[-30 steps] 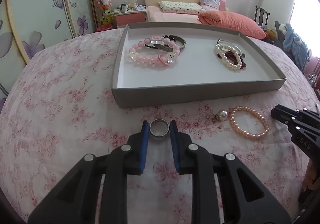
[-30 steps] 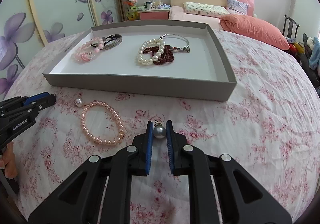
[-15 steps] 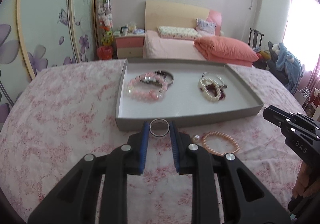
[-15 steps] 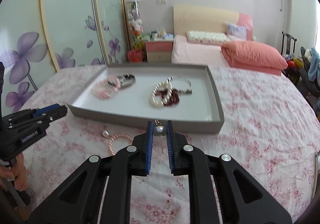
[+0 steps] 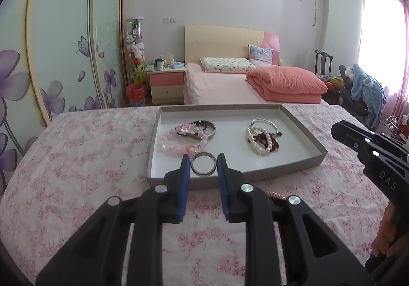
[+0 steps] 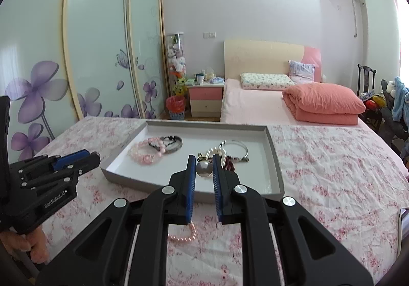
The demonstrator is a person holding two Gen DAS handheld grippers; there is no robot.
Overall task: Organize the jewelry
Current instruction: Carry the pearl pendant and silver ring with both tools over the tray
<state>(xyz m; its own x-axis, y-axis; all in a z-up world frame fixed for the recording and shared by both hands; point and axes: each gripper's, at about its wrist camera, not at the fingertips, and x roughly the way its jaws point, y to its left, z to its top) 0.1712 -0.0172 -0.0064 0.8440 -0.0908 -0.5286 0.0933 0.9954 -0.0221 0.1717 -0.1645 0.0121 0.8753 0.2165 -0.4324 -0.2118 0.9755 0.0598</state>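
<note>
Ring [image 5: 203, 164]: pinched between the left tool's [image 5: 203, 167] blue pads, held above the tray's near edge.
Pearl pendant [image 6: 203, 168]: pinched in the right tool [image 6: 203, 169], over the tray [image 6: 273, 158].
Tray contents: pink bead bracelets [image 5: 179, 141] left, pearl strand [image 5: 257, 141] right.
Pink pearl bracelet [image 6: 185, 233]: on the floral bedspread [image 5: 76, 158], just before the tray.

I've got both grippers up and level, side by side. Left gripper [image 5: 204, 167] is pinching a ring [image 5: 204, 164] between its pads, and right gripper [image 6: 204, 167] is clamped on a pearl [image 6: 204, 167].
</note>
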